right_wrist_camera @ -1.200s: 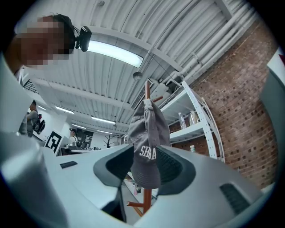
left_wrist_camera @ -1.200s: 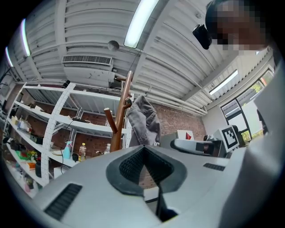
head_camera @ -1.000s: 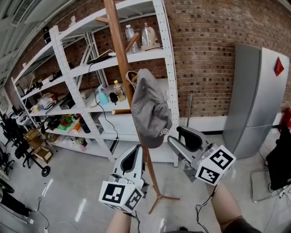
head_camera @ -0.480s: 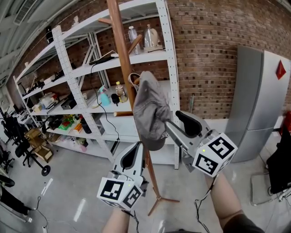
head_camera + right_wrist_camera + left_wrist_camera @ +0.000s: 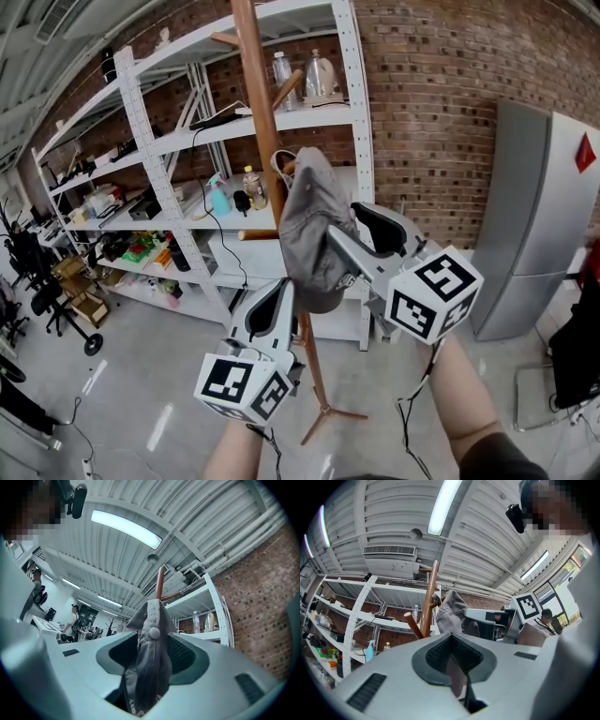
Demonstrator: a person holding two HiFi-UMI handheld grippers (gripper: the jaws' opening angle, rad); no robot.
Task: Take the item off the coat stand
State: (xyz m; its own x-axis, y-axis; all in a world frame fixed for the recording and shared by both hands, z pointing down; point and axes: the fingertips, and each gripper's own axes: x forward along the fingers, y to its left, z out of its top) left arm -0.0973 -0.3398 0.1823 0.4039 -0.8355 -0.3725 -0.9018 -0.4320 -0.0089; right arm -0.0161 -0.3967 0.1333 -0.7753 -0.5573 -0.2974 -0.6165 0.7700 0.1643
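Note:
A grey cap [image 5: 309,220] hangs from a peg on the wooden coat stand [image 5: 267,122]. My right gripper [image 5: 345,227] is raised to the cap's right side. In the right gripper view the cap [image 5: 147,663] hangs down in the gap between the wide-spread jaws, and the pads do not press on it. The stand's pole [image 5: 159,581] rises behind it. My left gripper [image 5: 279,295] is lower, just left of the pole and below the cap, with its jaws together and nothing in them. The left gripper view looks up at the cap [image 5: 452,611] and the pole [image 5: 429,597].
White metal shelving [image 5: 159,159] with bottles and clutter stands behind the stand, against a brick wall [image 5: 441,112]. A grey cabinet [image 5: 539,216] stands at the right. The stand's feet [image 5: 323,412] spread on the floor below my hands. Office chairs [image 5: 37,300] are at the far left.
My right gripper has moved up and to the left, from below and right of the cap to around it. The left gripper has hardly moved.

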